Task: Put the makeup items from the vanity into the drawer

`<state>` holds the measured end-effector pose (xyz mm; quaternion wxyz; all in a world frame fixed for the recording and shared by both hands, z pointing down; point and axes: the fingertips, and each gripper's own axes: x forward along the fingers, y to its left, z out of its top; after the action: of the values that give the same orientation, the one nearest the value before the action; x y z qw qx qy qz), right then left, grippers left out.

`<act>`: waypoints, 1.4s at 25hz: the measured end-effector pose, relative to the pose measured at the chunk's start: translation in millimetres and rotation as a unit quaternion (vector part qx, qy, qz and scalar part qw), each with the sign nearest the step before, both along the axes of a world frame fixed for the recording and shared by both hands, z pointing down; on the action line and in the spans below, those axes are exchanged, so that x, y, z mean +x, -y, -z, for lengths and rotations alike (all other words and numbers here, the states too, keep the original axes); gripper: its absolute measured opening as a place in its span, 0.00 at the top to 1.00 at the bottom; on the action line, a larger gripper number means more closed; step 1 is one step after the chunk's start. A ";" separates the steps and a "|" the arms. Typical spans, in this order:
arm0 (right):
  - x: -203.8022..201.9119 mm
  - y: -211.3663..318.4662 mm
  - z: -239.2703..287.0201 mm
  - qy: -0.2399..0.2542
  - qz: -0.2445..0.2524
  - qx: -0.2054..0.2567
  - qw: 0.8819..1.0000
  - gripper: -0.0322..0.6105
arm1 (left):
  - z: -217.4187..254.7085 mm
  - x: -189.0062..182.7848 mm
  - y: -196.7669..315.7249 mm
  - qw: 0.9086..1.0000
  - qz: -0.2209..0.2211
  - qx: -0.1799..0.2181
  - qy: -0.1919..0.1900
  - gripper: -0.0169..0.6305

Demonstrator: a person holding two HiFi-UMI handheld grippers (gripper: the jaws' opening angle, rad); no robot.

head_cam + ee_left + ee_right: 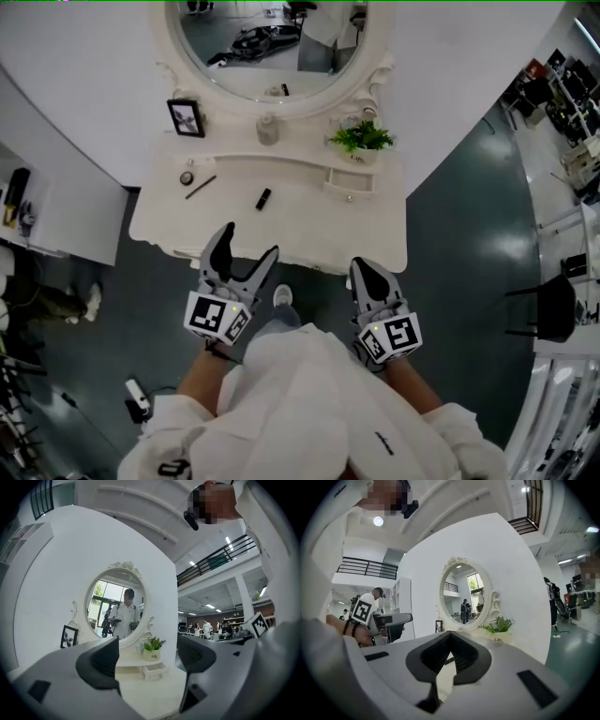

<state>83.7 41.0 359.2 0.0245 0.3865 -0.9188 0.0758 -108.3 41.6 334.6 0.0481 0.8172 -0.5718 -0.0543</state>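
The white vanity [309,239] stands in front of me. On its top lie a small round compact [187,176], a thin dark pencil [201,187] and a black lipstick tube [263,198]. A small drawer [351,181] sits under the potted plant [361,138] at the right and juts out slightly; it also shows in the left gripper view as the drawer [154,671]. My left gripper [248,241] [147,660] hovers open over the vanity's front edge, holding nothing. My right gripper [361,269] [449,654] is shut and empty, just short of the front edge.
An oval mirror [272,47] rises behind the vanity, with a photo frame [185,117] at back left and a pale bottle [268,128] in the middle. Dark floor [469,216] surrounds the vanity. A black chair [553,305] stands at right.
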 end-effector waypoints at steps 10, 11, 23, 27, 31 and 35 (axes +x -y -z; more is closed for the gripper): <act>-79.0 89.3 -13.5 -0.008 0.003 -0.015 1.000 0.93 | -33.8 -46.9 91.1 0.999 -0.031 -0.029 0.005 0.39; -86.7 96.5 -15.6 -0.011 0.004 -0.016 1.000 0.92 | -38.3 -50.8 99.9 0.999 -0.033 -0.032 0.002 0.39; -141.9 141.7 -54.4 -0.036 0.031 -0.048 0.998 0.92 | -99.3 -59.6 161.5 0.996 -0.042 -0.081 -0.011 0.39; -147.9 149.0 -70.8 -0.035 0.040 -0.070 0.996 0.92 | -114.0 -58.2 166.6 0.995 -0.035 -0.093 -0.004 0.39; -150.9 157.0 -84.7 -0.034 0.052 -0.085 0.994 0.93 | -126.5 -59.6 171.5 0.993 -0.022 -0.117 -0.004 0.39; -148.5 162.8 -101.5 -0.031 0.059 -0.099 0.993 0.92 | -152.5 -59.5 172.5 0.989 -0.015 -0.144 0.015 0.39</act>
<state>-64.7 -121.8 460.8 0.0959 0.3297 -0.9267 0.1525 -167.7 -130.9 487.1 0.1575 0.8107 -0.5623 0.0419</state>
